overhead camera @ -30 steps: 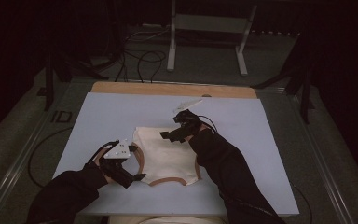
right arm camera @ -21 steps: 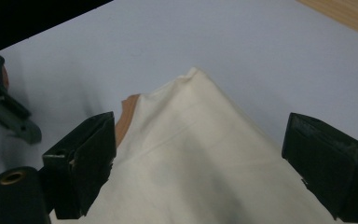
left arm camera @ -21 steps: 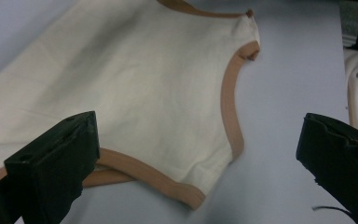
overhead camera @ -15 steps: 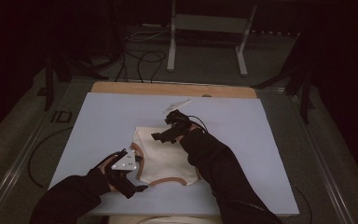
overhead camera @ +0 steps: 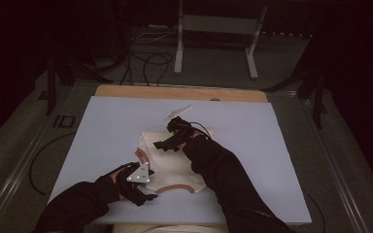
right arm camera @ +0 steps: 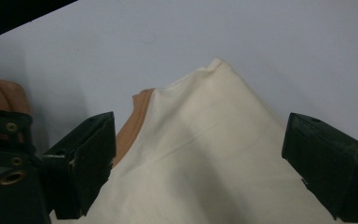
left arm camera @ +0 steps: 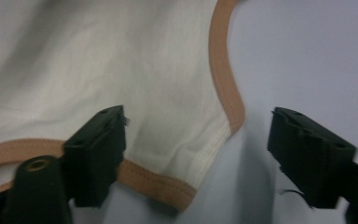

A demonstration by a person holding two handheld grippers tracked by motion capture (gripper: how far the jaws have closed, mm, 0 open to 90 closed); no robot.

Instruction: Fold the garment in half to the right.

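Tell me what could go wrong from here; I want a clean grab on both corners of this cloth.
The left gripper has just been closing with the cream cloth corner between its jaws, but one jaw sits over bare table, so it may catch just the tan edging or slip off.

The right gripper is open astride a raised corner; closing there could bunch the fabric.

Hidden / cut off
Right forearm (overhead camera: 223, 179) covers garment's (overhead camera: 170, 165) right part; both gripper views crop cloth at edges; whether left gripper (left arm camera: 196, 154) pads touch cloth can't tell.
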